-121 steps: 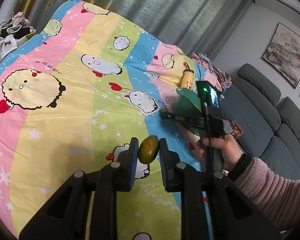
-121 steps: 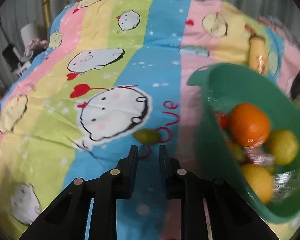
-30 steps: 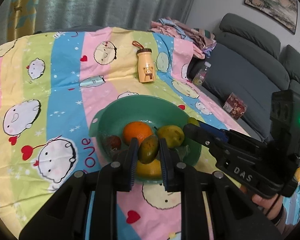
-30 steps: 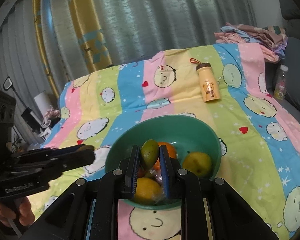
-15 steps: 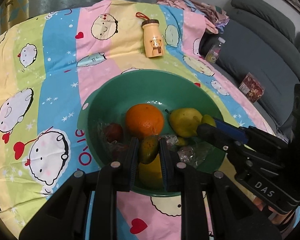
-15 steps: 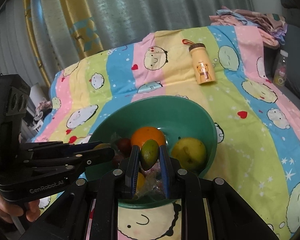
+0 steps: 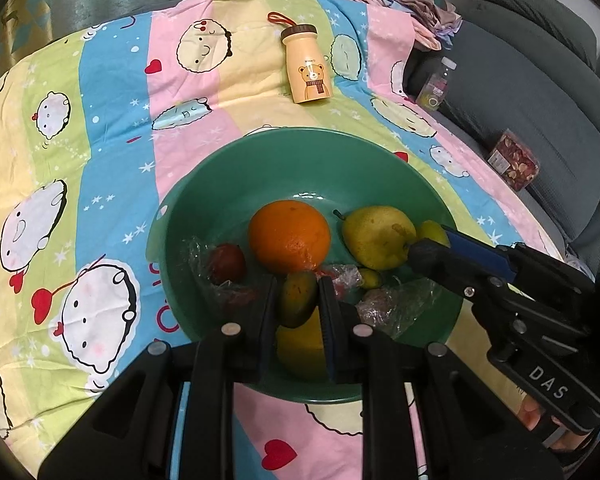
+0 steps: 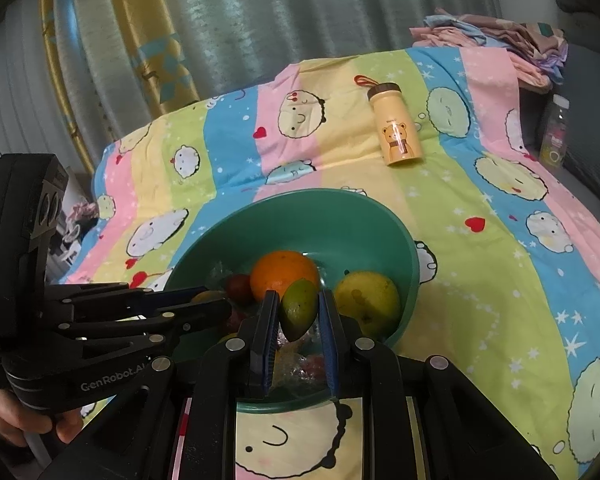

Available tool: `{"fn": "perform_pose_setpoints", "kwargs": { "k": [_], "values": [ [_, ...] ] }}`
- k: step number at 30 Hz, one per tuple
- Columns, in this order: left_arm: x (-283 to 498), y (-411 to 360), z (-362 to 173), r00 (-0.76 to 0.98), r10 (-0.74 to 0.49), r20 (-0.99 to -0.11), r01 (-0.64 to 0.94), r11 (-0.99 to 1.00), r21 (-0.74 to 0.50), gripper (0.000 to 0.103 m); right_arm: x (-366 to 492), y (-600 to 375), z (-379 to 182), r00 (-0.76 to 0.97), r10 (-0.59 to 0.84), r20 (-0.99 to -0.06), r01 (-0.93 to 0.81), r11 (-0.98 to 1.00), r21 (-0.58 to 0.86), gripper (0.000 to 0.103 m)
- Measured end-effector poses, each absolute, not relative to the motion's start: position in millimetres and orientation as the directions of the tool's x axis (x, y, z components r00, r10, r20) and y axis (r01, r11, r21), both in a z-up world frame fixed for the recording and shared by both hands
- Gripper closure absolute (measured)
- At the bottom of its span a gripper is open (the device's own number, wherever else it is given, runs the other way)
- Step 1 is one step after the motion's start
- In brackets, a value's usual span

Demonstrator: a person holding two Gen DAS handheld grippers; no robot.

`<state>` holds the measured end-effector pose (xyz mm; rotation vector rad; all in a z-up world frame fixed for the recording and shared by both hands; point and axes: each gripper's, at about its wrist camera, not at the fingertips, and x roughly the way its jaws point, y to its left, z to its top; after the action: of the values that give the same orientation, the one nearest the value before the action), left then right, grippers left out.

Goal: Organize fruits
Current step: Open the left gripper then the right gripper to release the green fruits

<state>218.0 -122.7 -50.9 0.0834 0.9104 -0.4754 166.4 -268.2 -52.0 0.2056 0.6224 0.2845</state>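
A green bowl [image 7: 204,200] [image 8: 380,224] on the striped cartoon bedsheet holds an orange [image 7: 289,236] [image 8: 284,272], a yellow pear [image 7: 376,232] [image 8: 368,296], a dark red fruit [image 7: 228,263], a yellow fruit [image 7: 300,346] and plastic wrap. My left gripper [image 7: 298,300] is shut on a small green-orange mango [image 7: 297,298] and holds it low over the bowl's near side. My right gripper [image 8: 298,312] is shut on a small green mango [image 8: 298,308] above the bowl; its fingers [image 7: 460,256] reach in from the right.
A yellow bear flask [image 7: 306,66] [image 8: 396,128] lies on the sheet behind the bowl. A grey sofa [image 7: 540,80] stands to the right, with a small bottle [image 7: 436,84] and a red packet [image 7: 514,164]. Folded clothes [image 8: 500,40] lie at the far corner. Curtains hang behind.
Both grippers have come closer to the bowl and lower over it, each still holding its mango. The bowl fills more of both views.
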Motion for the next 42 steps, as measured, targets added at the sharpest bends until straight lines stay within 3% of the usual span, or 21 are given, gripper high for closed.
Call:
{"fn": "perform_pose_setpoints", "kwargs": {
  "k": [42],
  "values": [
    [233,-144,-65,0.468,-0.248,-0.849,0.426,0.904,-0.029,0.084,171,-276,-53,0.756,0.319,-0.571,-0.179,0.941,0.288,0.082]
  ]
}}
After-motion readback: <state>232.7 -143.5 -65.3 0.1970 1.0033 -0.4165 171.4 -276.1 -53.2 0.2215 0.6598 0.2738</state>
